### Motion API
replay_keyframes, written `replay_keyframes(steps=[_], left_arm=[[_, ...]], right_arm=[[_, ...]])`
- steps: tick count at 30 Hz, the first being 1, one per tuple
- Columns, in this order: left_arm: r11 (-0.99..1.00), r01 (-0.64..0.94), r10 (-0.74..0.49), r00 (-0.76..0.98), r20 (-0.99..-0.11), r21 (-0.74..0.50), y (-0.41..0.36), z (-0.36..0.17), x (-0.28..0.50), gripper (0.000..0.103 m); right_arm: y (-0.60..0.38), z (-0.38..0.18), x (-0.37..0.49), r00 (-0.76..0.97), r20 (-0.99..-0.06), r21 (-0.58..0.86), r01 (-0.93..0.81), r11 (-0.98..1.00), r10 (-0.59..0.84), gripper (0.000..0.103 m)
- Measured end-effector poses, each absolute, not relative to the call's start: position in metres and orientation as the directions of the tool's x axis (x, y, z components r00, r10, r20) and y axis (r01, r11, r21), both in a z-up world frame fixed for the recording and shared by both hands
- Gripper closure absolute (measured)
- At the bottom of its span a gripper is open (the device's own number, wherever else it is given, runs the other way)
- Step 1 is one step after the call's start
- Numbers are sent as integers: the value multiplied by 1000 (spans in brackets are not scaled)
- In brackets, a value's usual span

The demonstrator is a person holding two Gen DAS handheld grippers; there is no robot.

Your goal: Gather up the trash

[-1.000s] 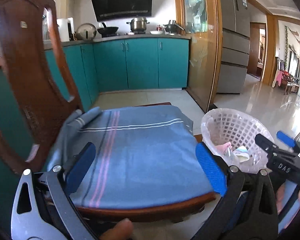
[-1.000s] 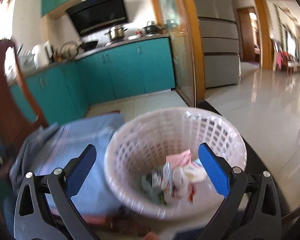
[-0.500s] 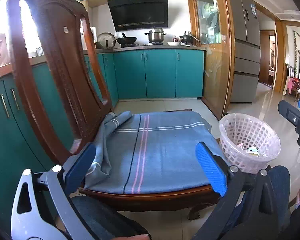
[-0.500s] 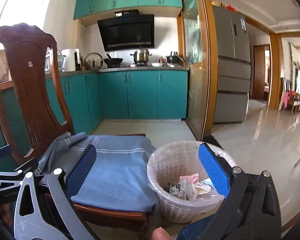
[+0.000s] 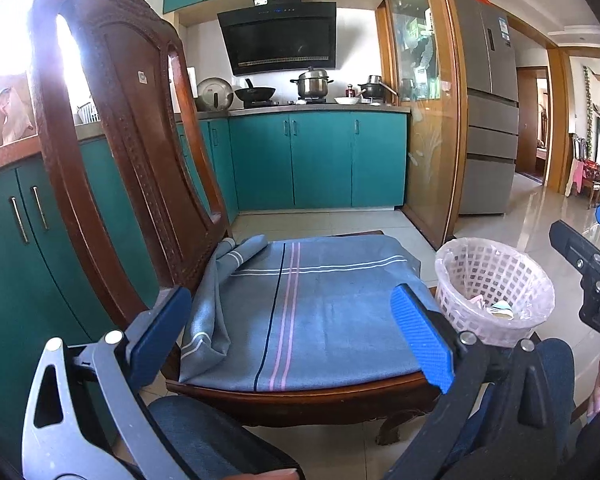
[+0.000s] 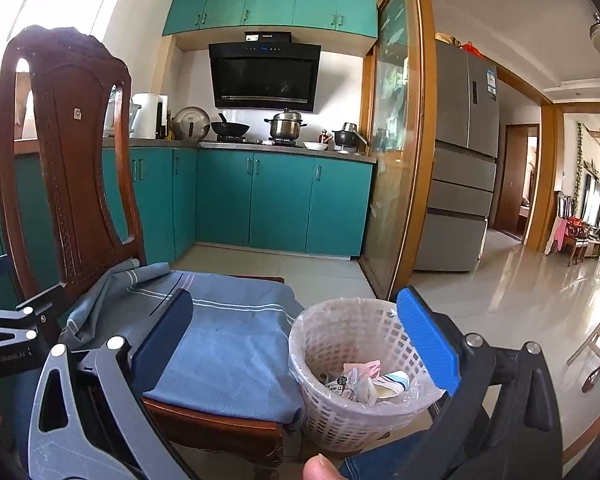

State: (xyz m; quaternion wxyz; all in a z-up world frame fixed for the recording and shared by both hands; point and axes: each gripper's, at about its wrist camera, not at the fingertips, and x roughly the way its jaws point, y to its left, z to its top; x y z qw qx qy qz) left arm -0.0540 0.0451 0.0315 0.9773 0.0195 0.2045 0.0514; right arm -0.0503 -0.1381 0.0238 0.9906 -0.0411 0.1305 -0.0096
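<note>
A white lattice trash basket (image 6: 340, 344) with a clear liner stands on the floor right of a wooden chair; it also shows in the left wrist view (image 5: 496, 276). Several crumpled wrappers and papers (image 6: 366, 380) lie in it. My right gripper (image 6: 296, 336) is open and empty, held above and in front of the basket and the chair seat. My left gripper (image 5: 296, 332) is open and empty over the front of the blue striped cloth (image 5: 312, 308) on the chair seat. The right gripper's body (image 5: 592, 276) shows at the right edge of the left wrist view.
The dark wooden chair (image 5: 112, 152) has a tall carved back at left. Teal kitchen cabinets (image 6: 280, 200) and a stove with pots stand behind. A glass sliding door (image 6: 392, 160) and a grey fridge (image 6: 464, 160) are to the right. Glossy tiled floor (image 6: 532, 288) runs right.
Both grippers have pulled back and risen away from the basket and chair. The basket and chair look smaller and farther. Both stay open and empty.
</note>
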Motion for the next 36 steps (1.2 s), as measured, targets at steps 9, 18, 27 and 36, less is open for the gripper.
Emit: replay_keyframes(steps=[9, 18, 27, 36], left_arm=[[994, -103, 106, 902, -419, 31, 49, 24, -46, 3], [997, -73, 79, 883, -463, 31, 52, 18, -14, 3], [996, -45, 73, 889, -453, 71, 44, 22, 1, 3], [997, -41, 67, 884, -463, 67, 35, 19, 0, 3]], right_arm=[[-144, 23, -49, 965, -258, -59, 21, 998, -36, 3], [-142, 21, -23, 952, -300, -53, 46, 998, -60, 3], [-147, 21, -5, 947, -302, -47, 102, 994, -111, 3], [-152, 13, -5, 940, -326, -39, 89, 995, -97, 3]])
